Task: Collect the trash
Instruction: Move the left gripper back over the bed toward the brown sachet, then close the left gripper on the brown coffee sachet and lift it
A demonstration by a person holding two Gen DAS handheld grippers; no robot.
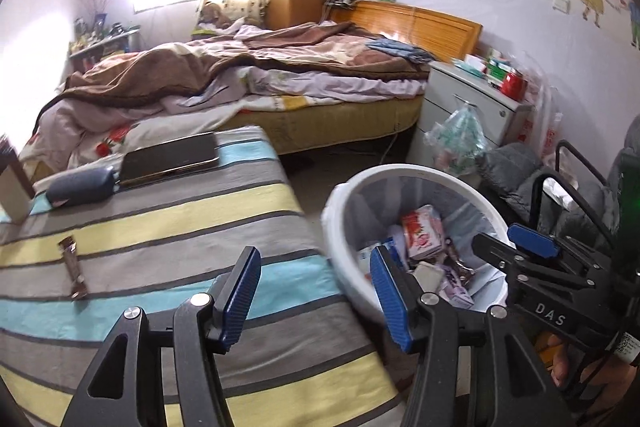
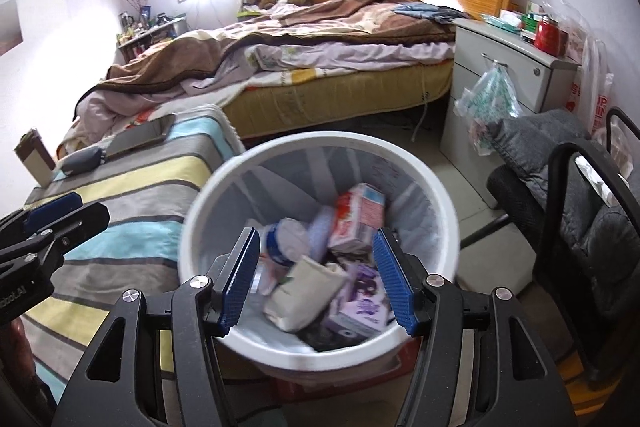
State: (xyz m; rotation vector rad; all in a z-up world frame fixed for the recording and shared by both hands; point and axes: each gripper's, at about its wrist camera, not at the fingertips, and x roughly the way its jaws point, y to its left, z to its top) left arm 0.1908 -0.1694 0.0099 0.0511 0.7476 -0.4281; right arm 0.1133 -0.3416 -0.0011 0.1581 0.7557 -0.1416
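Two grippers, left gripper [image 1: 316, 293] and right gripper [image 2: 316, 277], are gaping empty beside and over the bin [image 2: 208, 211]; we are targeting one brown wrapper [image 1: 73, 267] on the striped cloth [image 1: 168, 223], approaching low and flat.

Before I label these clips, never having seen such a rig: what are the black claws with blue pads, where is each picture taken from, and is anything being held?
They are two hand-held grippers that a person carries, each with a camera looking along its fingers. The left hand-held gripper is open over the striped cloth, where a brown wrapper lies, with a tablet and a dark pouch farther back. The right hand-held gripper is open above the white bin, which holds cartons and wrappers. Neither holds anything.
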